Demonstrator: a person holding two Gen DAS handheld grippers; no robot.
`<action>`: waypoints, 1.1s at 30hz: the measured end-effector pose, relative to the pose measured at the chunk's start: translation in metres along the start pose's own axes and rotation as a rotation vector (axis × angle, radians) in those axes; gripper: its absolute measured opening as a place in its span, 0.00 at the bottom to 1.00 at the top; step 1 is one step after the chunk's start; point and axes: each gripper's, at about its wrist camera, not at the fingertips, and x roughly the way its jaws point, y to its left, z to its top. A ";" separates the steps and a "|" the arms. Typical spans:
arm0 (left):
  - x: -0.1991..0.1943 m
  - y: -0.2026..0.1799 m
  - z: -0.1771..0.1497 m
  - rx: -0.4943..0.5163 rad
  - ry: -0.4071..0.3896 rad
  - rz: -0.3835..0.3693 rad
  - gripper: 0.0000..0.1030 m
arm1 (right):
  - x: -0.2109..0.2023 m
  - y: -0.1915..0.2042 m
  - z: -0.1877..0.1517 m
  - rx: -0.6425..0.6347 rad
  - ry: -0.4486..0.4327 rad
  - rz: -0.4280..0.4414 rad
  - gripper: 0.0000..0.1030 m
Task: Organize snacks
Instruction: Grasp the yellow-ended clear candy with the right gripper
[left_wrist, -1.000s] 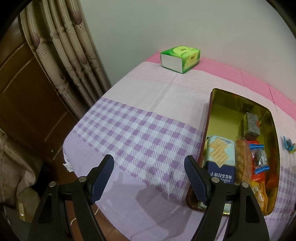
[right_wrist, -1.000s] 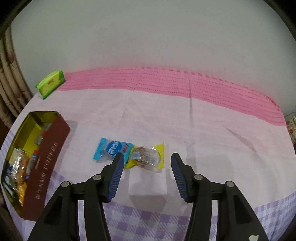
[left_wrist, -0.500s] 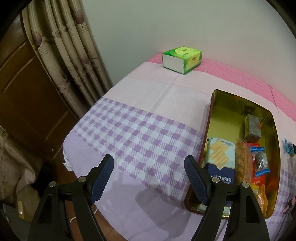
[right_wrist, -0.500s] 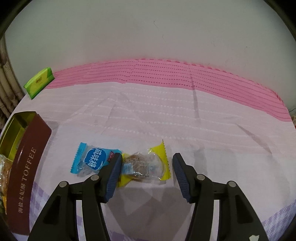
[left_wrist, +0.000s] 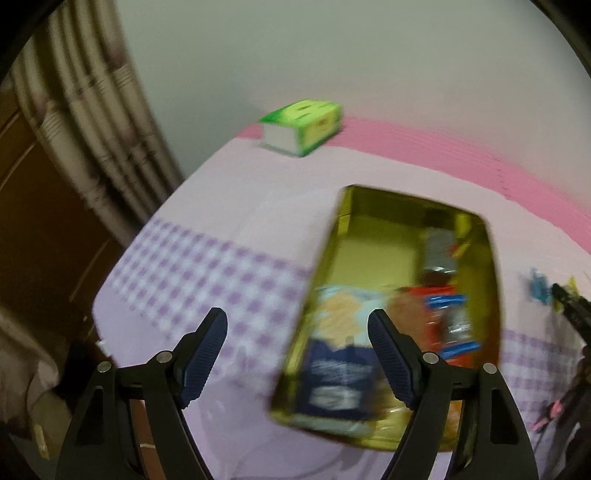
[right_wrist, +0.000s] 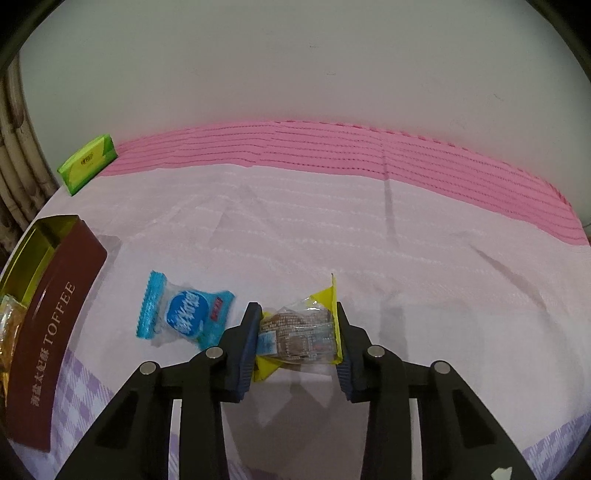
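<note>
My right gripper is closing, and its pads press both ends of a yellow-edged clear-wrapped snack, which is crumpled between them on the pink cloth. A blue-wrapped candy lies just to its left. The brown "TOFFEE" tin stands open at the far left. In the blurred left wrist view my left gripper is open and empty, over the near left rim of the tin. Inside are a blue cracker box and a red-and-blue packet, among other snacks.
A green tissue box sits at the back corner of the table, also in the right wrist view as the tissue box. Curtains and a wooden door lie beyond the table's left edge. A white wall backs the table.
The right gripper came down over the yellow-edged snack and its jaws closed onto it, crumpling the wrapper. The left gripper swung toward the tin, staying open.
</note>
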 end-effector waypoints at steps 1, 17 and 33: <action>-0.002 -0.010 0.002 0.018 -0.006 -0.016 0.77 | -0.002 -0.003 -0.002 0.003 0.001 -0.003 0.32; -0.008 -0.145 0.018 0.240 -0.014 -0.194 0.77 | -0.023 -0.052 -0.023 0.029 -0.002 0.028 0.38; -0.002 -0.170 0.008 0.270 0.029 -0.224 0.77 | -0.027 -0.051 -0.031 -0.022 0.002 0.039 0.34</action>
